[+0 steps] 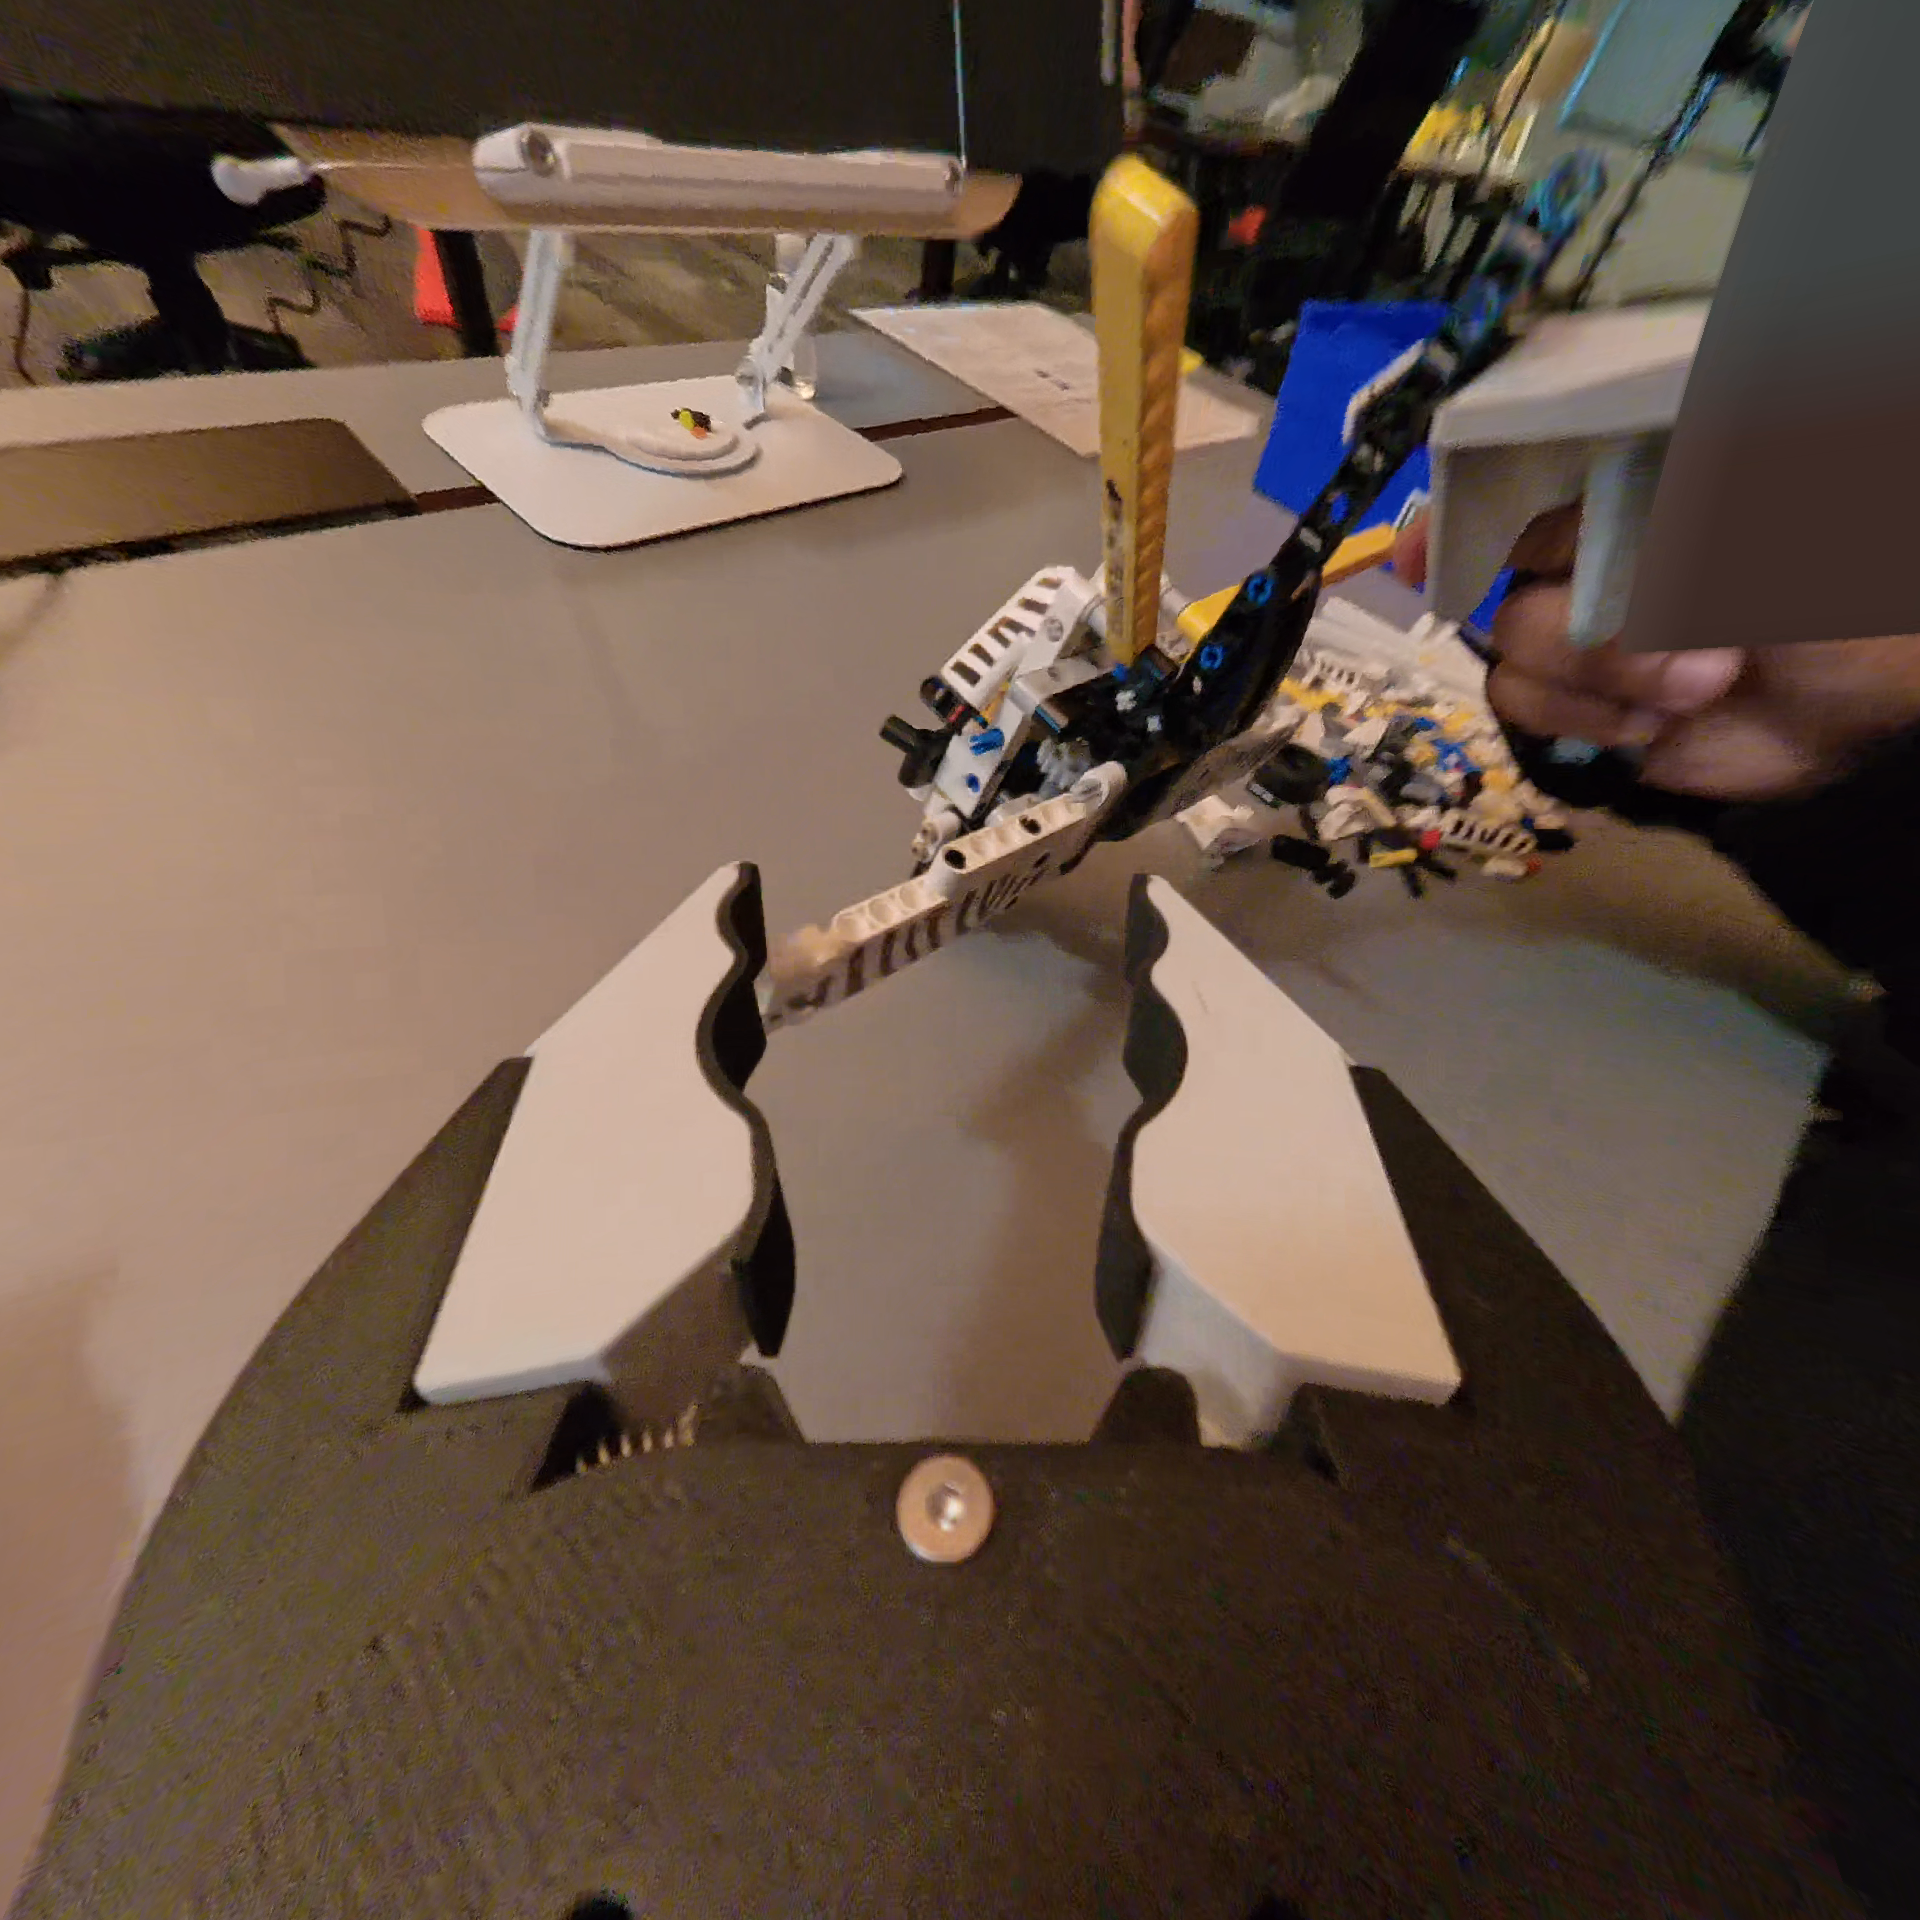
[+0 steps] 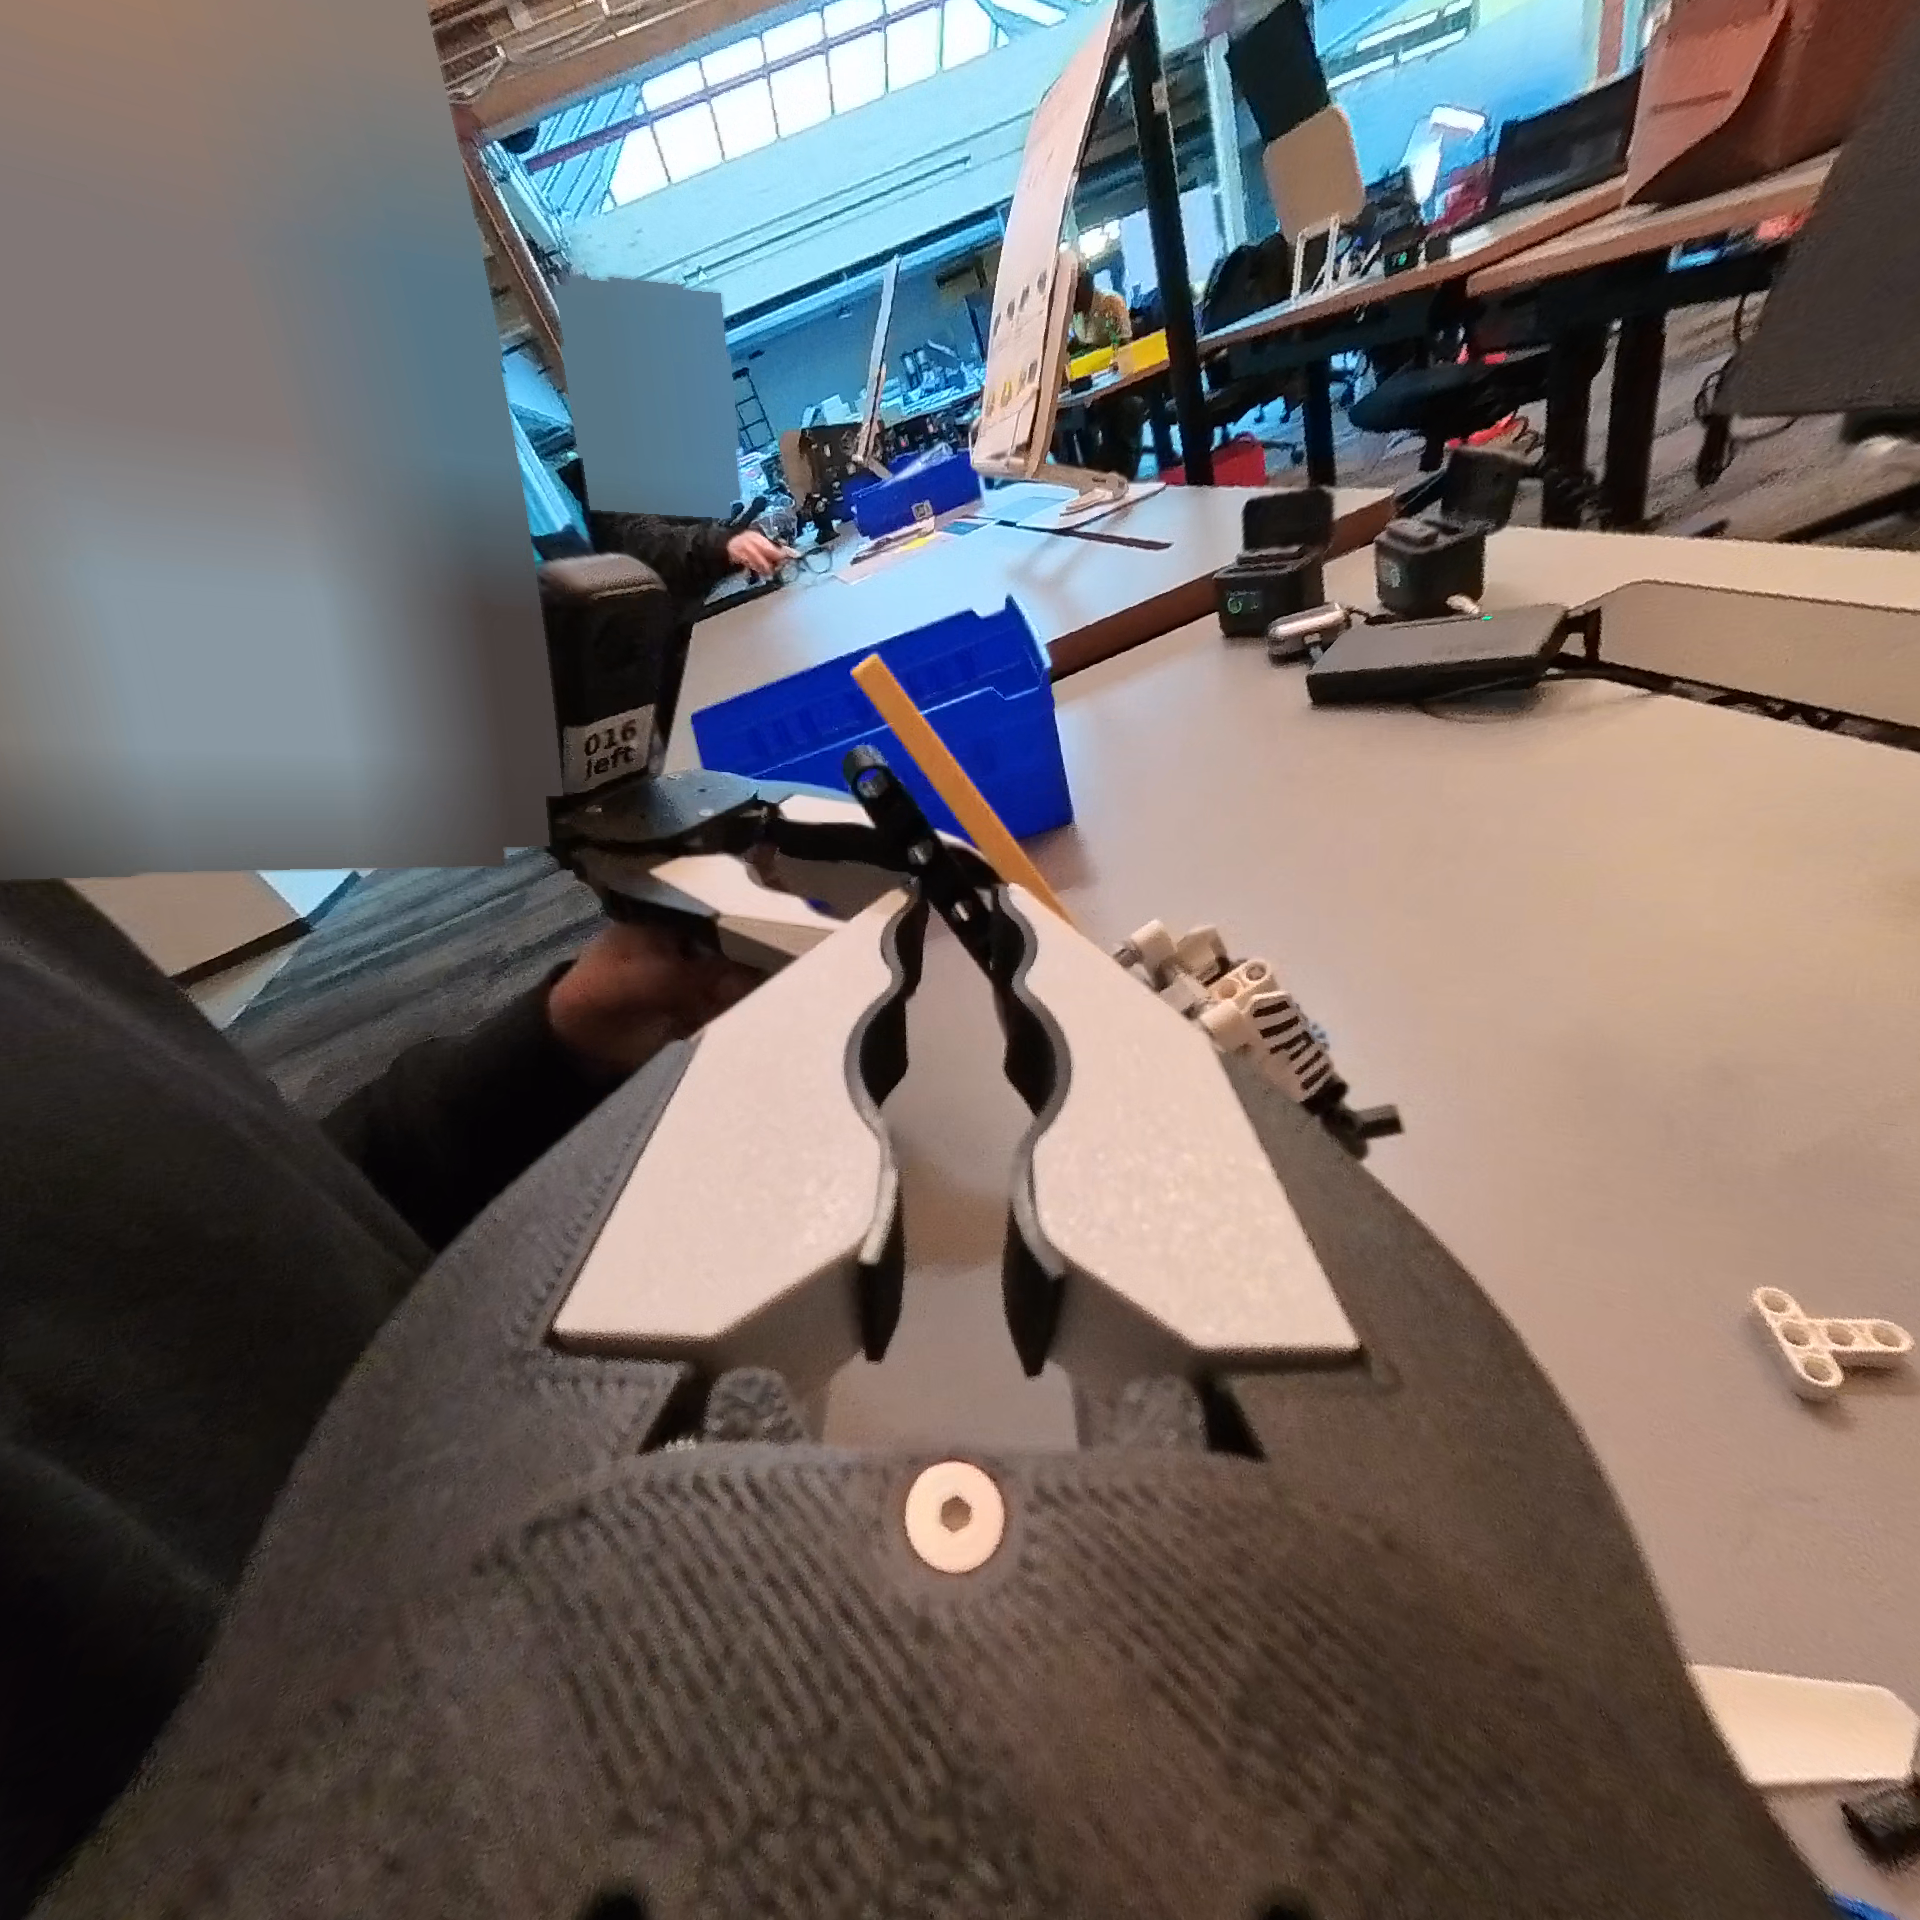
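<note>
Left wrist view: left gripper (image 1: 940,914) spread wide, nothing gripped; white striped beam (image 1: 914,914) of brick model (image 1: 1049,727) touches left pad only. Right gripper (image 2: 961,940) clenched on black beam (image 2: 935,883), model hung from that single grip. Risk judged: model could swing or pivot, joints could pop, yellow blade (image 1: 1138,416) could knock free. Loose bricks (image 1: 1403,769) at 2 o'clock, blue bin (image 2: 914,738) at 12 behind, white T-piece (image 2: 1834,1351) at 4; could snag on lowering.
</note>
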Demonstrator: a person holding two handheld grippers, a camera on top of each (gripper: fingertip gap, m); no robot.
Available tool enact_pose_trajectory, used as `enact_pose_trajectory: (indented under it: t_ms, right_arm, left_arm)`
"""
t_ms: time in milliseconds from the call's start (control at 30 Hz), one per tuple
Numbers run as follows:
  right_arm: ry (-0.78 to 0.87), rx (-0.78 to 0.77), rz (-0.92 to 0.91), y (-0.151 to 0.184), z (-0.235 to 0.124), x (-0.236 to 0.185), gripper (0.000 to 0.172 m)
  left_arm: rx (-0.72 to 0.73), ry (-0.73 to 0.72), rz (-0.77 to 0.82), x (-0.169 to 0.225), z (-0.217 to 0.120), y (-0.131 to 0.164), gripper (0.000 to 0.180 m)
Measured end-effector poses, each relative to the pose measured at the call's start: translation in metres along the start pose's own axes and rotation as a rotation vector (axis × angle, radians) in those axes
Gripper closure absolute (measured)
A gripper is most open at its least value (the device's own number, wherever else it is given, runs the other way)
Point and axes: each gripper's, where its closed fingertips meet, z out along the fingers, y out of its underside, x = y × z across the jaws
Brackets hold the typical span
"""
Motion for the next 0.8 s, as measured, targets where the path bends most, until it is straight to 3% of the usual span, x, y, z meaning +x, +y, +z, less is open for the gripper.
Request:
enact_pose_trajectory:
  t_ms: [233, 300, 433, 600, 667, 800]
  right_arm:
    - [-0.001, -0.157, 0.03, -0.015, -0.002, 0.01, 0.163]
    - [-0.012, -0.213, 0.022, -0.018, 0.002, 0.015, 0.164]
    - [-0.038, -0.339, 0.037, -0.018, 0.016, 0.027, 0.164]
    - [0.004, -0.58, -0.079, 0.004, 0.052, 0.049, 0.164]
    - [-0.005, -0.669, -0.124, 0.018, 0.069, 0.051, 0.163]
    - [0.035, -0.789, -0.237, 0.041, 0.096, 0.068, 0.165]
  left_arm:
    - [-0.1, 0.014, 0.12, 0.008, 0.009, 0.01, 0.114]
    - [-0.135, 0.08, 0.092, 0.017, 0.012, 0.017, 0.126]
    - [-0.247, 0.188, 0.067, 0.033, 0.015, 0.038, 0.167]
    - [-0.268, 0.283, -0.151, 0.044, 0.029, 0.051, 0.162]
    - [-0.301, 0.313, -0.251, 0.046, 0.033, 0.061, 0.171]
    - [-0.221, 0.394, -0.396, 0.054, 0.033, 0.053, 0.173]
